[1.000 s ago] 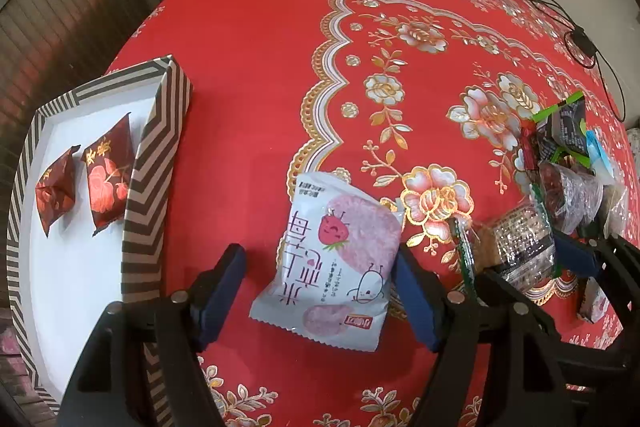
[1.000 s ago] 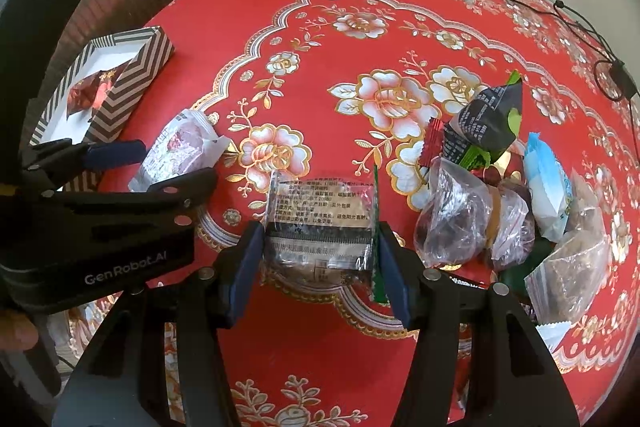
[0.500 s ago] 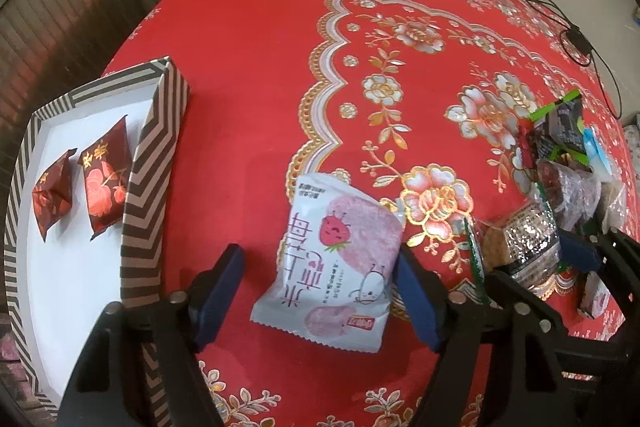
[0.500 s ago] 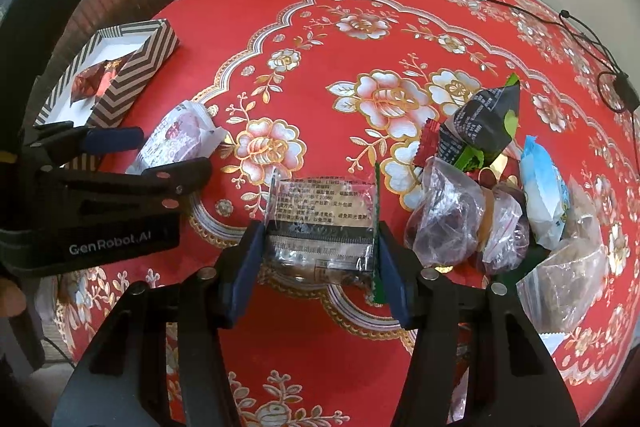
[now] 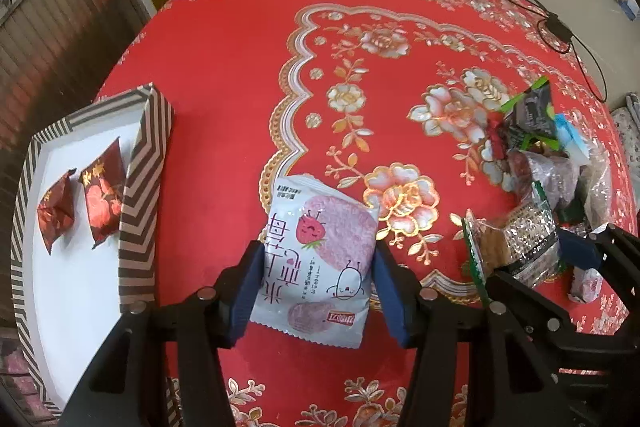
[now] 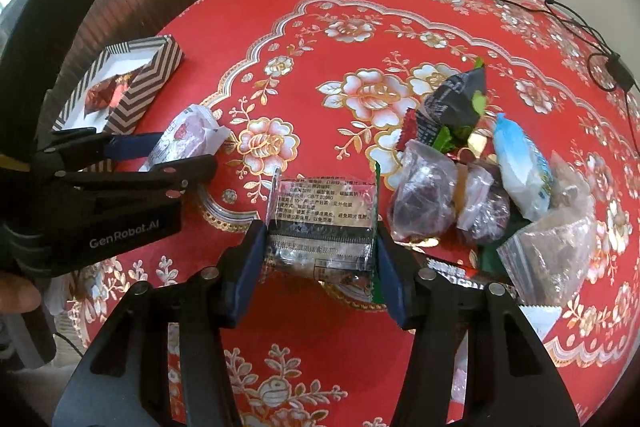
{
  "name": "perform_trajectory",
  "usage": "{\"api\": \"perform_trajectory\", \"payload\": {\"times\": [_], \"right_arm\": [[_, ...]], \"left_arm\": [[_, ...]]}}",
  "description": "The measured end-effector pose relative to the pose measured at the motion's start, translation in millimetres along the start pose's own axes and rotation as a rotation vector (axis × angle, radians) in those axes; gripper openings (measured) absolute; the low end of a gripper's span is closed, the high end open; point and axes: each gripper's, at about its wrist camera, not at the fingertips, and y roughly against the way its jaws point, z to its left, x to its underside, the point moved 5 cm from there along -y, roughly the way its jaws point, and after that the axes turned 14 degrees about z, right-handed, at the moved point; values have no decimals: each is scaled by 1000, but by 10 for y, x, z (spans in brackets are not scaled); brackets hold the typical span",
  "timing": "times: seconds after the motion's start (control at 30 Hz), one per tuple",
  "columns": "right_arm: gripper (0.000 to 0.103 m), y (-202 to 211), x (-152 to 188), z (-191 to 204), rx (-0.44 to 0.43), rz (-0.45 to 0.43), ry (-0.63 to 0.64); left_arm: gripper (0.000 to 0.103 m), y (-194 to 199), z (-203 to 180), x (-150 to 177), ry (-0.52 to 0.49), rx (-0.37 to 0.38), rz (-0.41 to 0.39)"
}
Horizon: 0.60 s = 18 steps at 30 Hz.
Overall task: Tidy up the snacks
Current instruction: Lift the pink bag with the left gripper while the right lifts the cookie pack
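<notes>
Left gripper narrower than before, closing onto strawberry packet, right gripper apparently clamping clear wafer packet

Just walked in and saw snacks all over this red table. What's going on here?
A person is sorting snacks with a handheld gripper in each hand. The left gripper is closing its jaws around a white strawberry-print packet lying on the tablecloth. The right gripper straddles a clear packet with a printed label, pads at its edges. Two red foil packets already lie in the striped box; the remaining pile of snacks is still unsorted.
</notes>
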Motion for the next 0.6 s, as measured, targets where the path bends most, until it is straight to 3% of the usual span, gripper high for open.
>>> {"api": "perform_trajectory", "payload": {"times": [0.6], "right_arm": [[52, 527, 188, -403, 59, -87, -97]], "left_arm": [[57, 398, -477, -107, -107, 16, -88]]}}
